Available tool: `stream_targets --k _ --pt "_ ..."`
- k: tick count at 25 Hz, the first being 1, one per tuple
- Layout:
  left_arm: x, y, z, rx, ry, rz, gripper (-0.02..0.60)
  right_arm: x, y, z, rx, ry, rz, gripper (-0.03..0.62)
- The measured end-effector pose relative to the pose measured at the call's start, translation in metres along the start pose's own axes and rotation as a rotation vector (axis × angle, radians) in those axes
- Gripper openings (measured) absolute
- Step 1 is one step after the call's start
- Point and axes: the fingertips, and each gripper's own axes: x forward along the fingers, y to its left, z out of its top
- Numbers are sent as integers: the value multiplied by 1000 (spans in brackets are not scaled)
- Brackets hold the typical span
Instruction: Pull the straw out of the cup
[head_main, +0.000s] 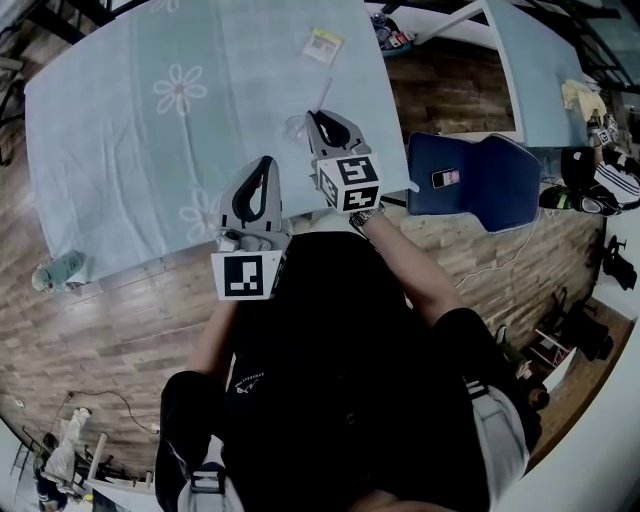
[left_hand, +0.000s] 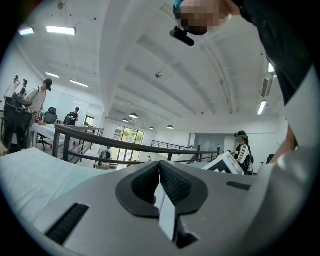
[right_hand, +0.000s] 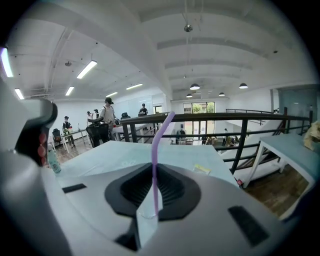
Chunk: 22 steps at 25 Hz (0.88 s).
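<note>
Head view, cup: a clear cup (head_main: 296, 127) is standing on the blue-clothed table (head_main: 120, 150), faint and partly behind the right gripper (head_main: 314, 122).
Head view, straw: a thin straw (head_main: 323, 95) is poking up past that gripper's tips.
Left gripper view, tongs: the left gripper (left_hand: 159, 167) is resting with jaws together on nothing, away from the cup.
Right gripper view, tongs: the jaws are pinching the purple straw low on its shaft.
Handling: light, slick and easily kinked, so it is probably needing a gentle, low pinch and a straight pull.
Hidden: the straw's foot is not showing, nor whether it is clear of the cup.
</note>
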Motion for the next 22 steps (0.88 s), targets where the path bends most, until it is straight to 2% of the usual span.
stream_targets --k 12,22 --pt "-7 -15 6 6 -24 -41 15 -105 11 102 36 -278 6 35" --pt "-23 -20 21 -6 -54 -23 15 -177 17 119 33 -337 8 35"
